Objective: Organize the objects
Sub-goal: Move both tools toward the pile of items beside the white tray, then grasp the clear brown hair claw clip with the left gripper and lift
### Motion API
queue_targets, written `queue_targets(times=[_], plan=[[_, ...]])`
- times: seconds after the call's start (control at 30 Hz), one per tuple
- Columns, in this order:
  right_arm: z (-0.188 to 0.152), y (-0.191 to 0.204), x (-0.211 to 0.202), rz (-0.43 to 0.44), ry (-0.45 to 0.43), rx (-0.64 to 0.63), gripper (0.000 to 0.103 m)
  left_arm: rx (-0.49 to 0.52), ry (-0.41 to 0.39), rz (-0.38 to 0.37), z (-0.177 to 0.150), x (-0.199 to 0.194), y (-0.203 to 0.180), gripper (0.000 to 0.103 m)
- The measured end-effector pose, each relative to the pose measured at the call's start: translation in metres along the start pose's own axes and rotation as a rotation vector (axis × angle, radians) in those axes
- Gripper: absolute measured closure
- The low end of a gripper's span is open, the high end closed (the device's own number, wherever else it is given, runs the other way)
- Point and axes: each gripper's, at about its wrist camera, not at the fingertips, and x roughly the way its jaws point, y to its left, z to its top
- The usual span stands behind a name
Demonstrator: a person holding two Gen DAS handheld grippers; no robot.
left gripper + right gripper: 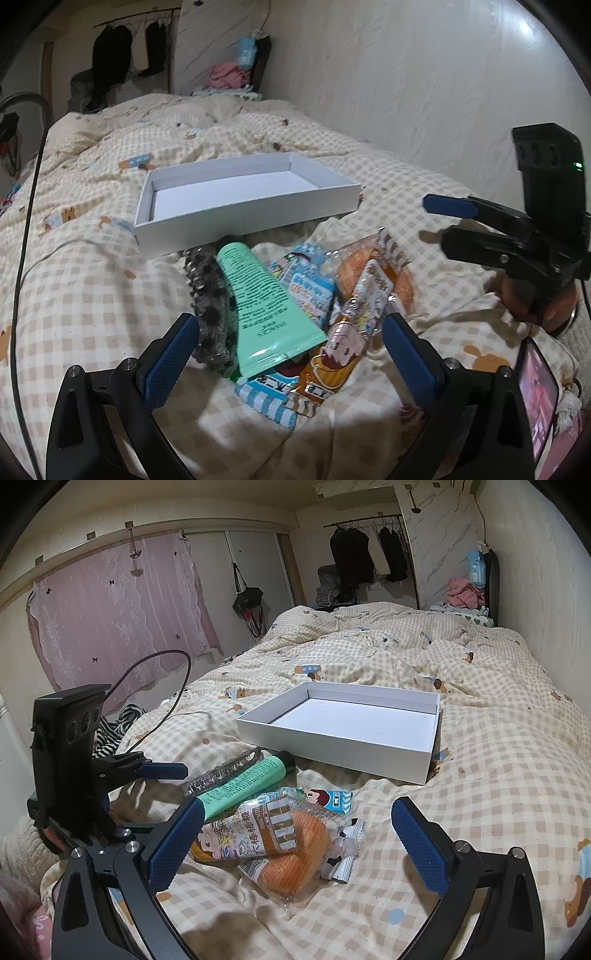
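A pile of small items lies on the bed: a mint-green tube [262,306] [243,782], a clear studded hair clip [208,291] [221,771], a wrapped orange bun [373,277] [295,853], and several snack packets [314,291] [243,838]. An empty white box [243,206] [343,731] sits just beyond the pile. My left gripper [288,354] is open, its fingers either side of the pile's near end. My right gripper [295,842] is open around the bun and packets; it also shows in the left wrist view [436,221].
A checked duvet [498,775] covers the bed. A black cable [173,698] runs across the bed's left side. A phone [535,395] lies at the right in the left wrist view. A wall borders the bed's right side.
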Motion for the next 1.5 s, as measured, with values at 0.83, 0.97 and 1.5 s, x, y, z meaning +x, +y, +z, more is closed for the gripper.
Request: queue_targets(times=[0.83, 0.97, 1.5], plan=[[0.000, -0.005, 0.005, -0.001, 0.029, 0.022, 0.001, -0.168, 0.265, 0.050, 0.040, 0.054, 0.045, 0.040], [-0.001, -0.005, 0.005, 0.000, 0.030, 0.023, 0.001, -0.211, 0.290, 0.005, 0.037, 0.058, 0.051, 0.042], [-0.001, -0.006, 0.008, 0.003, 0.036, 0.029, 0.001, -0.094, 0.158, 0.104, 0.037, -0.017, 0.041, 0.068]])
